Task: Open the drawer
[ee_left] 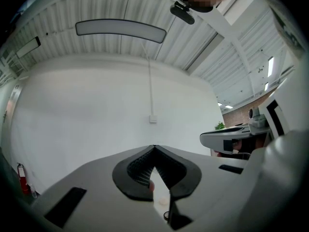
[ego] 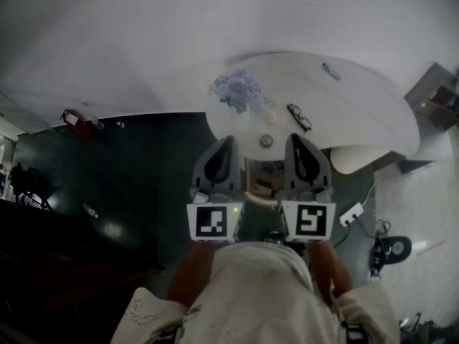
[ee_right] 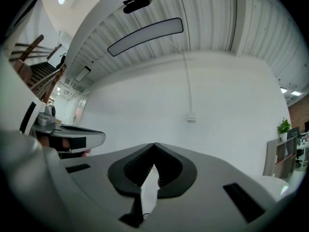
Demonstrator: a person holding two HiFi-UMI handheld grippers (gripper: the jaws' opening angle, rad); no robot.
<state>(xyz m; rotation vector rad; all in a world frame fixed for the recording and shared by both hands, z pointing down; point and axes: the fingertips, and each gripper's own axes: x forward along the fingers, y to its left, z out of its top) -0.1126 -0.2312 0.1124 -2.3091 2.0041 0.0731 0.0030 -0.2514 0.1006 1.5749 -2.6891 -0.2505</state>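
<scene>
In the head view I hold both grippers side by side at the near edge of a white round table (ego: 358,113), pointing level toward the wall. The jaws of my left gripper (ego: 228,139) meet at the tips, and the left gripper view shows the left gripper (ee_left: 154,147) shut with nothing held. My right gripper (ego: 294,136) is shut and empty too, as the right gripper view of this right gripper (ee_right: 154,144) confirms. Between them, under the table's edge, a brownish compartment (ego: 261,183) with small items shows; I cannot tell whether it is the drawer.
On the table lie a bluish crumpled bundle (ego: 240,88), black glasses (ego: 299,117), a small round object (ego: 267,140) and a pen-like item (ego: 331,71). A pale seat (ego: 355,160), a white power strip (ego: 351,213) and cables lie at the right. A red extinguisher (ego: 75,120) stands far left.
</scene>
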